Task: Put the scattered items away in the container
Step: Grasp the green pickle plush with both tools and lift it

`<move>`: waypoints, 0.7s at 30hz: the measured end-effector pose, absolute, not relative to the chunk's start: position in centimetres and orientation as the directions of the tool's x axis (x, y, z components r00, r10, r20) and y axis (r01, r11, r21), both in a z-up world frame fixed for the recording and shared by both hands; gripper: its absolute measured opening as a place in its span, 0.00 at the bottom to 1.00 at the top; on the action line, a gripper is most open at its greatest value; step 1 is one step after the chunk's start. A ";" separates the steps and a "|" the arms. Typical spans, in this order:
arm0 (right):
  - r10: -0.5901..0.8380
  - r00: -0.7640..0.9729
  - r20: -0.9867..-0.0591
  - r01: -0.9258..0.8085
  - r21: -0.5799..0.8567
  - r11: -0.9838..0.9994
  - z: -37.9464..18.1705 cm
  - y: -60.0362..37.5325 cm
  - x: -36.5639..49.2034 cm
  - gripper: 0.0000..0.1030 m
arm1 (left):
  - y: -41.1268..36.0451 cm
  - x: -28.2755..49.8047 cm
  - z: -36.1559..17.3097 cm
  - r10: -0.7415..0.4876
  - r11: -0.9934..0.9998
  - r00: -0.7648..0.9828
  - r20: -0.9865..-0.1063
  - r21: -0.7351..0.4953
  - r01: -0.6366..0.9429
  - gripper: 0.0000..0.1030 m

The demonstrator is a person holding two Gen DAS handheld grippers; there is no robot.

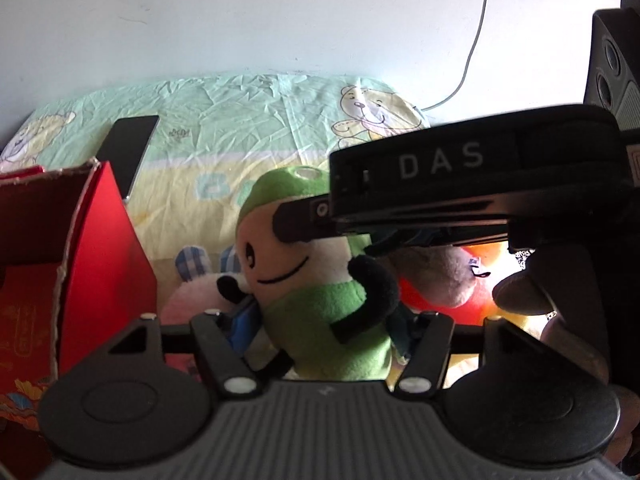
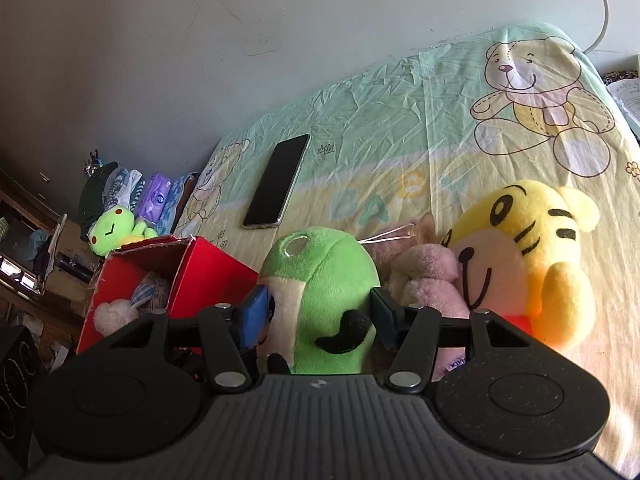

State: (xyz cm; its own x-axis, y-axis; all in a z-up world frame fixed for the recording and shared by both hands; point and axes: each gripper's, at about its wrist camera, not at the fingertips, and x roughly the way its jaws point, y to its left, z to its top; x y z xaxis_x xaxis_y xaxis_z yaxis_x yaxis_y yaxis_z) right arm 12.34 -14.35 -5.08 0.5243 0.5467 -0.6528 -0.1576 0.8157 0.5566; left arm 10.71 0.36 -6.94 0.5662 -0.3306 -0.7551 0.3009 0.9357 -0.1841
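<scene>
Both the left gripper (image 1: pixel 326 320) and right gripper (image 2: pixel 316 312) clamp the green frog plush (image 2: pixel 324 300); the red box (image 2: pixel 208 276) holds one toy, with the yellow tiger plush (image 2: pixel 532 264) and pink plush (image 2: pixel 428 280) left on the bed (image 2: pixel 380 152).

A pale wall (image 2: pixel 200 40) rises behind the bed's bear-print sheet (image 2: pixel 380 120), daylight falling across it

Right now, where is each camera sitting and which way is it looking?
Left wrist: sits on the left claw, looks forward and down at the green plush toy and red box; its fingers and the right claw show.
Right wrist: sits on the right claw, looks forward and down across the bed; its fingers show.
Shared: green plush toy, red box, phone.
</scene>
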 end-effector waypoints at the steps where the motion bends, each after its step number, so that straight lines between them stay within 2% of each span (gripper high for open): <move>1: 0.546 0.533 -0.646 -0.158 0.558 0.814 -4.6 -14.7 11.8 0.57 | 0.3 10.3 -6.6 -0.335 0.934 0.572 -0.749 -0.180 0.310 0.61; 10: 0.526 0.610 -0.592 -0.157 0.561 0.813 -1.1 -16.3 6.8 0.57 | -1.0 4.9 -3.2 -0.395 0.898 0.616 -0.681 -0.144 0.417 0.61; 21: 0.554 0.720 -0.418 -0.304 0.528 0.793 3.7 -10.7 5.3 0.57 | 2.5 0.5 2.3 -0.391 0.904 0.729 -0.563 -0.087 0.418 0.61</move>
